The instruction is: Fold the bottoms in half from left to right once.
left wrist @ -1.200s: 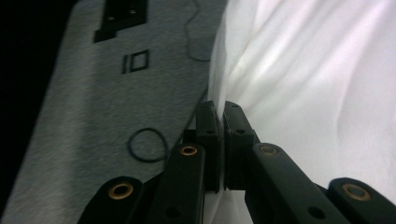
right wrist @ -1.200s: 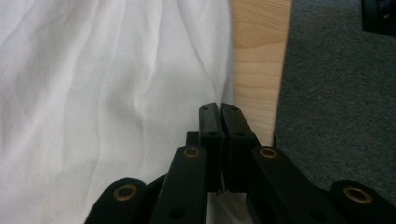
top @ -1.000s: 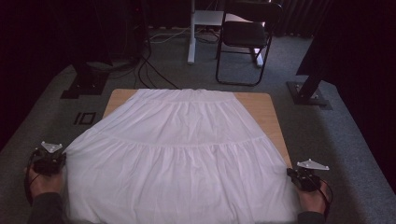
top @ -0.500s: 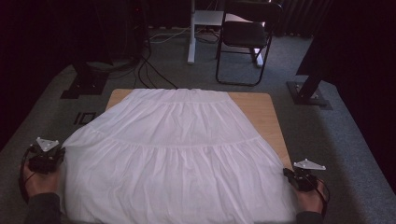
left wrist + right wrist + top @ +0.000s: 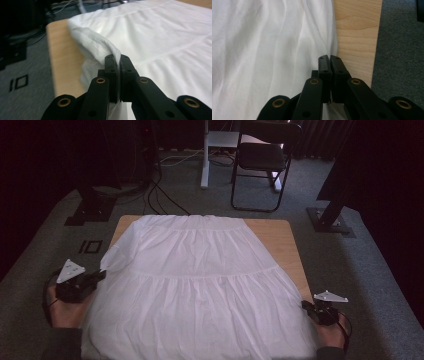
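A white tiered skirt (image 5: 200, 285) lies spread over a wooden table (image 5: 280, 240), waistband at the far end. My left gripper (image 5: 102, 274) is raised off the table's left side and is shut on the skirt's left edge. In the left gripper view the jaws (image 5: 118, 58) pinch a bunched fold of the white skirt (image 5: 162, 32), lifted above the wooden table (image 5: 60, 57). My right gripper (image 5: 305, 306) stays low at the near right edge. In the right gripper view its jaws (image 5: 329, 58) are shut on the skirt's (image 5: 262, 50) side edge, beside the bare table (image 5: 354, 32).
Grey carpet surrounds the table. A black chair (image 5: 260, 160) and a white stand (image 5: 205, 155) are behind it, with cables (image 5: 160, 195) on the floor. Black stand bases sit at far left (image 5: 85, 212) and far right (image 5: 330, 220). A small square mark (image 5: 91, 246) lies left of the table.
My left gripper has risen and moved forward and inward, pulling the skirt's left edge up into a raised fold. The right gripper has stayed put.
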A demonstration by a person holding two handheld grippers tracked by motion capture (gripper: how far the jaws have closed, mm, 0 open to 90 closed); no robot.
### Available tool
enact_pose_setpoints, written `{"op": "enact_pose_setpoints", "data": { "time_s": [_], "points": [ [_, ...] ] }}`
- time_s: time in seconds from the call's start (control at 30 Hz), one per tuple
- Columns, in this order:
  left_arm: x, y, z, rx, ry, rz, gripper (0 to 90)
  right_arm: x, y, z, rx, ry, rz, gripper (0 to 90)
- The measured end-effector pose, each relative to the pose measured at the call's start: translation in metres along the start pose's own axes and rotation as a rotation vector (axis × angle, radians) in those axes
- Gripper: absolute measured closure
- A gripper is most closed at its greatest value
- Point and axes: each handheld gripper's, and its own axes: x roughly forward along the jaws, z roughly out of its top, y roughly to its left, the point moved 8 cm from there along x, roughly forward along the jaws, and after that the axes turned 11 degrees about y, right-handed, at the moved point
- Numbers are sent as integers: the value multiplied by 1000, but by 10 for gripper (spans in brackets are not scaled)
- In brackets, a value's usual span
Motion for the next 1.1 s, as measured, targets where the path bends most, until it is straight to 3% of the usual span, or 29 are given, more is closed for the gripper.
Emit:
{"op": "enact_pose_setpoints", "data": {
  "time_s": [0.13, 0.17, 0.23, 0.43, 0.6, 0.63, 0.7, 0.73, 0.8, 0.87, 0.93, 0.97, 1.07, 1.1],
  "points": [
    [14, -29, 17, 68, 11, -47, 872, 0, 2, 0, -3, 1, 5, 874],
    [14, -29, 17, 68, 11, -47, 873, 0, 2, 0, -3, 1, 5, 874],
    [18, -54, 32, 112, -12, -112, 872, 0, 3, 0, -5, 1, 9, 874],
    [25, -114, 72, 227, -56, -226, 872, 1, 4, 1, -12, 0, 13, 874],
    [47, -180, 103, 317, -76, -361, 873, 1, 7, 2, -22, 4, 12, 874],
    [52, -195, 108, 344, -75, -377, 873, 1, 8, 2, -26, 5, 11, 874],
    [69, -227, 116, 421, -52, -361, 873, 1, 9, 2, -27, 9, 11, 874],
    [77, -243, 119, 436, -42, -394, 873, 2, 9, 3, -28, 8, 11, 874],
    [90, -274, 125, 455, -36, -466, 874, 2, 10, 3, -31, 9, 9, 874],
    [95, -303, 129, 452, -50, -569, 874, 2, 11, 4, -35, 11, 1, 874],
    [100, -326, 129, 447, -63, -683, 874, 2, 11, 4, -35, 12, 3, 874],
    [106, -336, 127, 455, -51, -712, 873, 2, 11, 4, -34, 11, 4, 874],
    [124, -344, 118, 462, 4, -702, 861, 2, 11, 4, -33, 16, 0, 848],
    [129, -343, 115, 454, 22, -712, 824, 2, 12, 5, -30, 20, -5, 781]
  ]
}}
